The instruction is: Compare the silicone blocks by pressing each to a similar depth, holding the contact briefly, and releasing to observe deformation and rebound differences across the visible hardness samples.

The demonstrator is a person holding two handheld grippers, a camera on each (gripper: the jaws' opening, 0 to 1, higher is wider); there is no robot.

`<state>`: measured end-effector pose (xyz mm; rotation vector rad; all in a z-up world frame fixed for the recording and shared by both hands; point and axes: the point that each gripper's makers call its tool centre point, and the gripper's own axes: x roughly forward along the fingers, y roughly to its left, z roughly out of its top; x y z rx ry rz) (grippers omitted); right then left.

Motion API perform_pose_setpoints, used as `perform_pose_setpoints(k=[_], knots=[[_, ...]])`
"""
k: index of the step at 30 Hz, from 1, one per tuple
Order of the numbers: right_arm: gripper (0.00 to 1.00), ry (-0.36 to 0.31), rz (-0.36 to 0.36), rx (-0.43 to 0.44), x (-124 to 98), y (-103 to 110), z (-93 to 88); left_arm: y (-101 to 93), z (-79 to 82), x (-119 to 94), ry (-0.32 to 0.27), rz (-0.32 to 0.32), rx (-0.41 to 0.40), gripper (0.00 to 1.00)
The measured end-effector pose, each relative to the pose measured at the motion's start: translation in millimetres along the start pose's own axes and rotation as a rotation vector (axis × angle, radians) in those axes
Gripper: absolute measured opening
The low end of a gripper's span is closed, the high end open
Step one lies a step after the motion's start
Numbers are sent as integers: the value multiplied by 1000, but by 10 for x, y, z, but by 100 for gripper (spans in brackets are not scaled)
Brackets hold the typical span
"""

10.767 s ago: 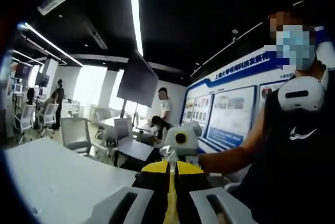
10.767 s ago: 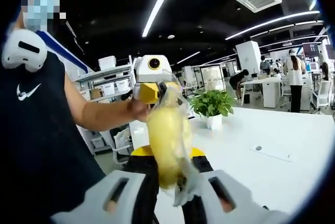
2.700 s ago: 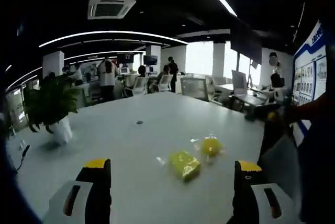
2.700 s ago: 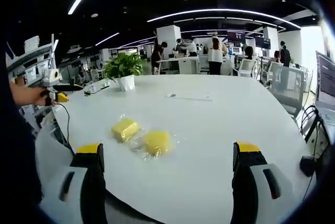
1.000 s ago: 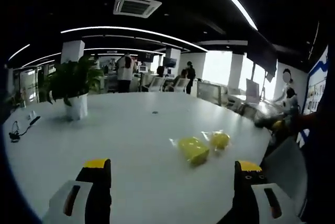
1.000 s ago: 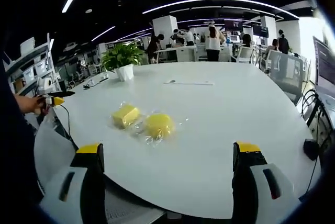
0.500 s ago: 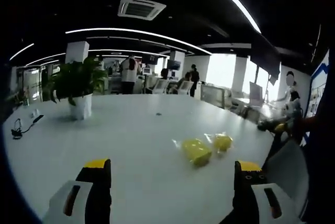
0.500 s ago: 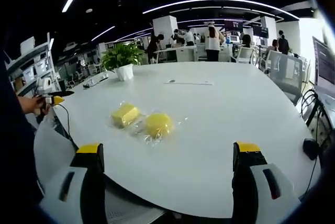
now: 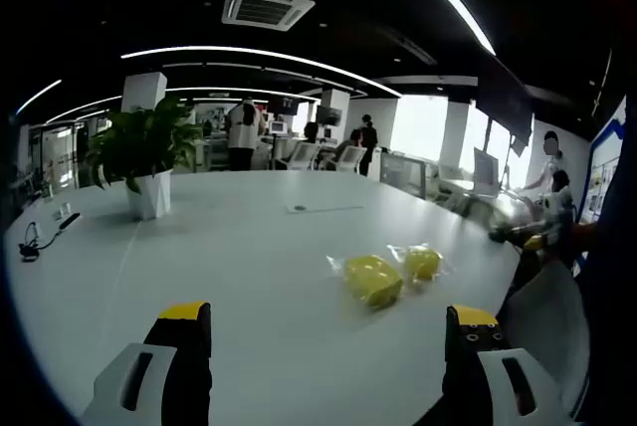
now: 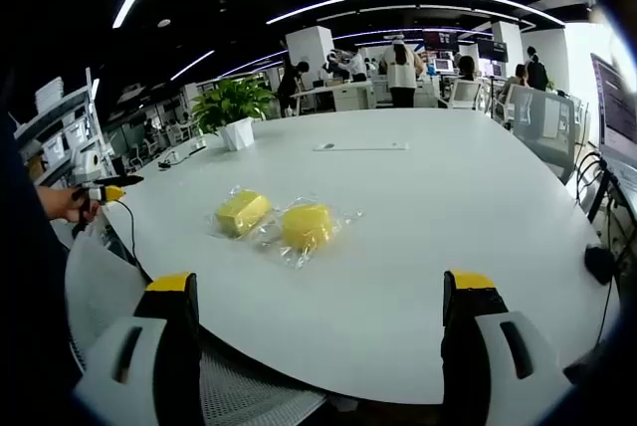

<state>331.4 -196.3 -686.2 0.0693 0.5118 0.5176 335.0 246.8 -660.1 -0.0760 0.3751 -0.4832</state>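
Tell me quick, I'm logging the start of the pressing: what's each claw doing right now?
Left claw: open, holding nothing, short of the yellow blocks on the table.
Right claw: open, holding nothing.

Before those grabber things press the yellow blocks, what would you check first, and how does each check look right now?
1. Both samples on the table: ok. The block-shaped yellow sample and the rounder yellow sample lie side by side on the white table.
2. Wrapping: each sits in a clear plastic bag; whether that affects pressing, cannot tell.
3. Right gripper ready: ok, jaws wide open, holding nothing.
4. Left gripper ready: ok, jaws wide open, holding nothing.
5. Contact with a sample: not ok yet; both grippers are short of the samples.
6. Space around the samples: ok; the potted plant stands well behind them.
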Motion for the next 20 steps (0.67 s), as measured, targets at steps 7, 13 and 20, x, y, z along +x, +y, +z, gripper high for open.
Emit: perform_pose_setpoints(k=[7, 13, 20], knots=[[97, 6, 0, 8, -8, -9, -39, 12, -38, -16, 13, 5, -4, 100], [97, 2, 6, 5, -10, 2, -29, -14, -73, -29, 20, -4, 17, 100], [97, 0, 20, -5, 4, 16, -4, 12, -65, -63, 9, 12, 3, 100]])
